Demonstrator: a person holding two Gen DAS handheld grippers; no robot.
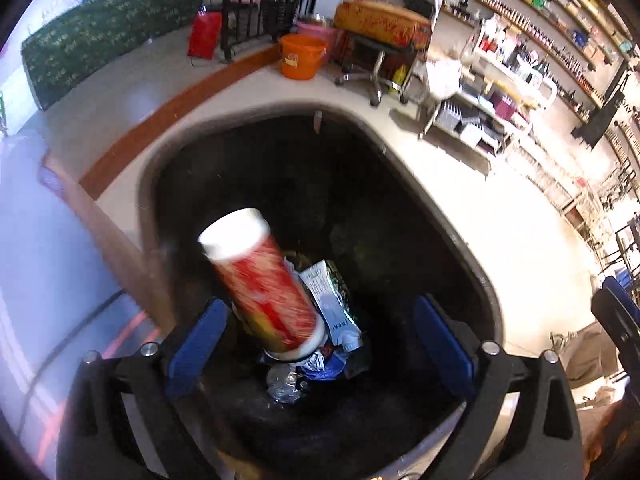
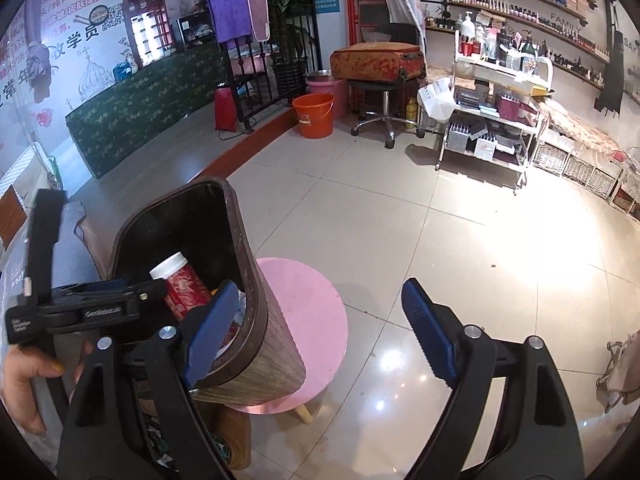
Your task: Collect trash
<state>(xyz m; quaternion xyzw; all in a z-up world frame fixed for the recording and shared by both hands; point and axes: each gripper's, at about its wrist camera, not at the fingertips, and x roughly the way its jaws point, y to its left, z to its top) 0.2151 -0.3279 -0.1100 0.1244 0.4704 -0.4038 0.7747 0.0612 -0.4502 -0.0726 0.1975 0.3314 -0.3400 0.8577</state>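
Blue pads of my left gripper (image 1: 320, 344) stood wide apart at the near rim of the trash bin (image 1: 448, 208), gripping nothing. Between them, though touching neither, a red canister with a white cap (image 1: 264, 280) was inside the bin's mouth, tilted with its cap toward the far-left wall and smeared by motion blur. Just below and to the right of the canister, at the bottom of the bin, lay a white printed wrapper (image 1: 328, 300), and nearer me than that a crumpled clear plastic piece (image 1: 286, 386) beside some blue-and-white scraps.

My right gripper (image 2: 316, 332) was also spread wide and empty, just right of the bin, its left pad (image 2: 212, 328) overlapping the bin's near wall in my view; whether it touched the rim I could not tell. From that side the bin showed a wood-grain outer wall and dark inside, with the canister's white cap poking up within it. Immediately right of the bin stood a round pink stool (image 2: 308, 320) on the glossy tile floor (image 2: 460, 240).

Well beyond the bin, an orange bucket (image 2: 314, 114) sat on the floor, with a swivel stool (image 2: 380, 112) carrying a worn red-and-yellow case to its right, and a white shelving cart (image 2: 492, 120) farther right again.
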